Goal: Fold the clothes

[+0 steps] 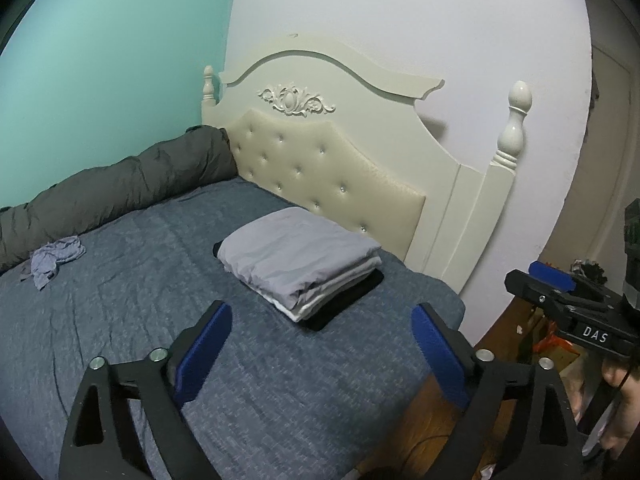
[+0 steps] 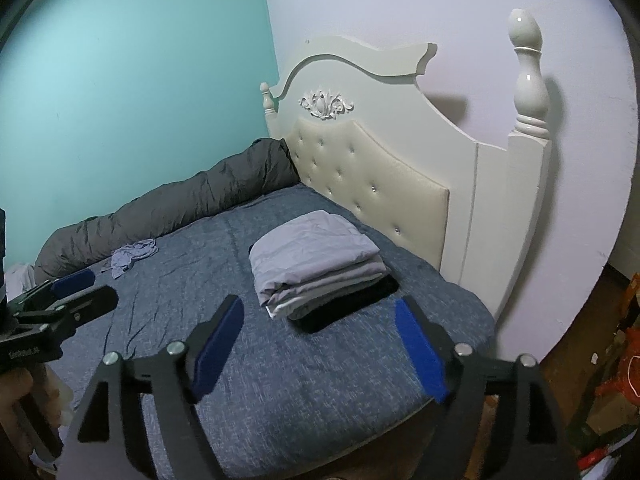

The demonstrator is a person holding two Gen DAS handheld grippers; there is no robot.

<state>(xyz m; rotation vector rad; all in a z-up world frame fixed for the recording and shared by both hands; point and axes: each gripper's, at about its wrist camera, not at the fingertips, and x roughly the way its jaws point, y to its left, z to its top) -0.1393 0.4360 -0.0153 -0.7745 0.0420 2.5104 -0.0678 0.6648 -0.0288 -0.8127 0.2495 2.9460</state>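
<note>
Both grippers stand wide apart and hold nothing. Seen from its own camera, the left gripper (image 1: 320,344) fills the bottom of the frame, its blue pads spread over the blue bedspread (image 1: 120,320), with only cloth of the bed showing between them. At the left edge of that view a rolled grey quilt (image 1: 120,176) lies along the green wall, and just in front of it sits a small crumpled garment (image 1: 54,260), loose and unfolded. Near the middle of the frame, beyond the pads and apart from them, rests the pile of folded clothes (image 1: 300,260): a pale grey piece on top, white below it, black at the bottom. Behind the pile rises the cream headboard (image 1: 328,168). At the right edge the right gripper (image 1: 560,292) juts in, a hand (image 1: 624,400) under it.

From the right wrist view, the left gripper (image 2: 76,292) shows at the left edge, the crumpled garment (image 2: 132,256) beyond it. The folded pile (image 2: 316,264) sits centre, ahead of the right gripper (image 2: 320,344), whose pads are spread with nothing between.
</note>
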